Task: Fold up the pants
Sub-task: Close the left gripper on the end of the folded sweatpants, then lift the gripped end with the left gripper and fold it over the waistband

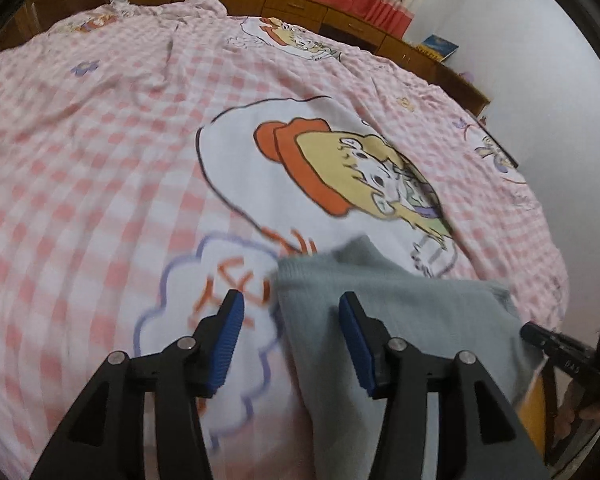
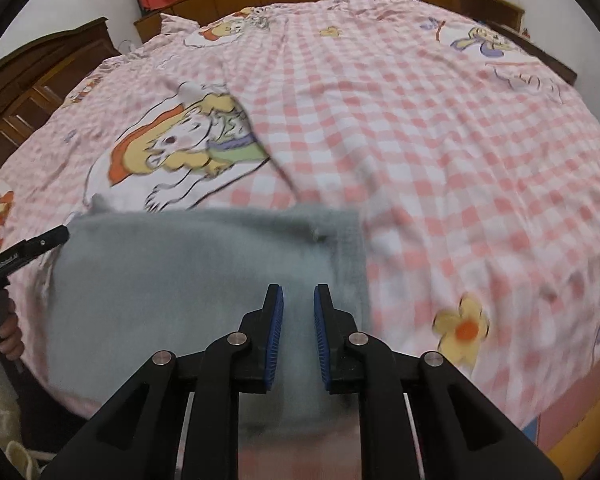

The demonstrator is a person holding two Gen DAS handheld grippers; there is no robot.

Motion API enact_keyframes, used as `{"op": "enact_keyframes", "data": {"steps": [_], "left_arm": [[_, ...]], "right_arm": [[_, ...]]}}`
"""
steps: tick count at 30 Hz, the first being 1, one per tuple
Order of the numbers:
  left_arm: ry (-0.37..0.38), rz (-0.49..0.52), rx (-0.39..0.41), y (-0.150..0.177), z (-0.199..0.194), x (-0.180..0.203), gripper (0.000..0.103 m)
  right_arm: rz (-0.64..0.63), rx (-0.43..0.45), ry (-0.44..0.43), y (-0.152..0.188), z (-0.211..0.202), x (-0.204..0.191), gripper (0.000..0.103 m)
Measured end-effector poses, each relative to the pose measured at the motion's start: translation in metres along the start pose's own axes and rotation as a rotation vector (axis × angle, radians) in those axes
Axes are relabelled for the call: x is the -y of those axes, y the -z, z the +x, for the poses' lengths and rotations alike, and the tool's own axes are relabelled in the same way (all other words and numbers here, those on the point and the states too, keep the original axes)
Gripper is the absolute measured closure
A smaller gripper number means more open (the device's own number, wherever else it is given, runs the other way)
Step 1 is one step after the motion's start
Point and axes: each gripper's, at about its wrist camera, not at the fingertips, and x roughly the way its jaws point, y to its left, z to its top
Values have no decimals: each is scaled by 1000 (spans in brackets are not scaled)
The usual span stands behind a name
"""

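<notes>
1. Already compact, the grey pants [image 2: 204,280] lie as a folded block at the near edge of the bed [image 2: 440,128].
2. Left gripper [image 1: 290,336] hovers wide apart over their left edge, holding nothing.
3. Right gripper [image 2: 299,320] hovers narrowly parted above them, empty.
4. Judged: between folds; next, pinch an edge and carry it across.

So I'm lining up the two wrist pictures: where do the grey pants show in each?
Left wrist view: the grey pants lie lower right, under the right side of the open left claw.
Right wrist view: the grey pants fill the lower left and centre, under the right claw.
Shared landmark: the orange-hatted cartoon print just beyond the pants.
</notes>
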Motion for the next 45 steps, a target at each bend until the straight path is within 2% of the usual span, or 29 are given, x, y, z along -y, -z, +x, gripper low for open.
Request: {"op": "enact_keyframes", "data": {"steps": [7, 12, 25, 30, 31, 32, 33, 35, 36, 38, 41, 45], "left_arm": [[62, -57, -19, 42, -17, -1, 44], [119, -44, -58, 63, -15, 10, 42], [146, -47, -75, 82, -7, 27, 40], [137, -41, -54, 87, -4, 30, 37], [136, -45, -50, 87, -4, 29, 39], [134, -48, -42, 88, -6, 28, 54], [142, -52, -42, 88, -7, 27, 62], [167, -78, -45, 86, -11, 23, 79], [180, -88, -43, 85, -15, 21, 83], [200, -78, -32, 80, -25, 24, 87], [209, -22, -12, 71, -42, 40, 89], [185, 93, -18, 51, -62, 81, 89]], "right_arm": [[39, -19, -35, 29, 5, -9, 83], [81, 5, -43, 39, 8, -7, 82], [109, 14, -76, 53, -5, -6, 81], [118, 29, -77, 58, -14, -4, 81], [120, 32, -78, 58, -16, -3, 81], [124, 37, -79, 59, -18, -3, 81], [126, 41, -80, 60, -20, -1, 81], [133, 52, -80, 62, -25, 1, 81], [135, 58, -82, 62, -27, 2, 81], [142, 71, -84, 64, -32, 5, 81], [149, 95, -89, 65, -41, 9, 81], [158, 127, -102, 65, -52, 13, 81]]}}
